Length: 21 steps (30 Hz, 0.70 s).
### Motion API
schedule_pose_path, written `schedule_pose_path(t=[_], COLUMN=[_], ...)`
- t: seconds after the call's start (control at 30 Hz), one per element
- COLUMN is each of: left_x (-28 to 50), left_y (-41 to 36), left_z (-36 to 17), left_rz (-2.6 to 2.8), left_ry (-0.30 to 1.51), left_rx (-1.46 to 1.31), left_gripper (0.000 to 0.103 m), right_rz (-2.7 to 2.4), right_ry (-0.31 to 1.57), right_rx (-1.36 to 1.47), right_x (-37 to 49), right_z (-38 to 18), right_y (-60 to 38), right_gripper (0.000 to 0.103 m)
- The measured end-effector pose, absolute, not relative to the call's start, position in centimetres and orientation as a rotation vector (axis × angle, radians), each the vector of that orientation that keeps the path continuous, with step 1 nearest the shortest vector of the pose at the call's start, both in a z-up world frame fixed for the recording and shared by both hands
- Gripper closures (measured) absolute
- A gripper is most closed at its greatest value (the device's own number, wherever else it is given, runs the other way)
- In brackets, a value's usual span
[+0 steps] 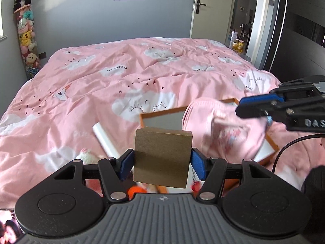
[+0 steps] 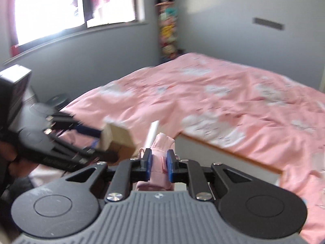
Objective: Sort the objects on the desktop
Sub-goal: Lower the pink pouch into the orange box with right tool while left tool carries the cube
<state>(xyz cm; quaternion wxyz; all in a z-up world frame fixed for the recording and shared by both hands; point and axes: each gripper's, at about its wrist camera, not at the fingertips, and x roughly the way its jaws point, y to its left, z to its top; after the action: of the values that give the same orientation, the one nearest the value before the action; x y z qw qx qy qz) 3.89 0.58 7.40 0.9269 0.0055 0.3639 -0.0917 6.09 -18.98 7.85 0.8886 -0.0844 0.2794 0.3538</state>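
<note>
At frame centre, the left gripper (image 1: pixel 162 160) clamps a brown box (image 1: pixel 162 156); the right gripper (image 2: pixel 158 163) pinches pink cloth (image 2: pixel 157 162), likely lifting both for sorting.

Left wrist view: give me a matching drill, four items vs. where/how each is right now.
Items:
1. brown box
2. pink garment
3. orange-rimmed tray
4. white roll

States:
A. lying on the pink duvet, left of the tray
B. clamped between the left gripper pads
C. pinched by the right gripper, draped over the tray
D. open, resting on the bed behind the box

Pairs: 1-B, 2-C, 3-D, 4-A
</note>
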Motion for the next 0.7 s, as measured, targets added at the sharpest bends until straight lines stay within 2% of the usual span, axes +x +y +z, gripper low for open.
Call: schedule_pose_path(t=[0.17,0.37,0.7], left_x=[7.7,12.7,15.0], left_y=[-1.6,-2.6,-4.0], left_z=[6.5,2.7,-1.7], left_rz=[-0.255,-0.347,-0.350], left_ry=[0.792,1.000,1.189], left_rx=[0.027,0.023,0.150], left_gripper=[0.033,0.033,0.033], right_rz=[0.620,0.576,0.582], right_ry=[0.620,0.743,0.917], right_rx=[-0.076,0.028,0.202], right_x=[10.1,13.4,15.4], right_z=[6.4,2.3,-4.2], right_y=[-20.7,-21.2,-22.2], right_gripper=[0.086,0.086,0.086])
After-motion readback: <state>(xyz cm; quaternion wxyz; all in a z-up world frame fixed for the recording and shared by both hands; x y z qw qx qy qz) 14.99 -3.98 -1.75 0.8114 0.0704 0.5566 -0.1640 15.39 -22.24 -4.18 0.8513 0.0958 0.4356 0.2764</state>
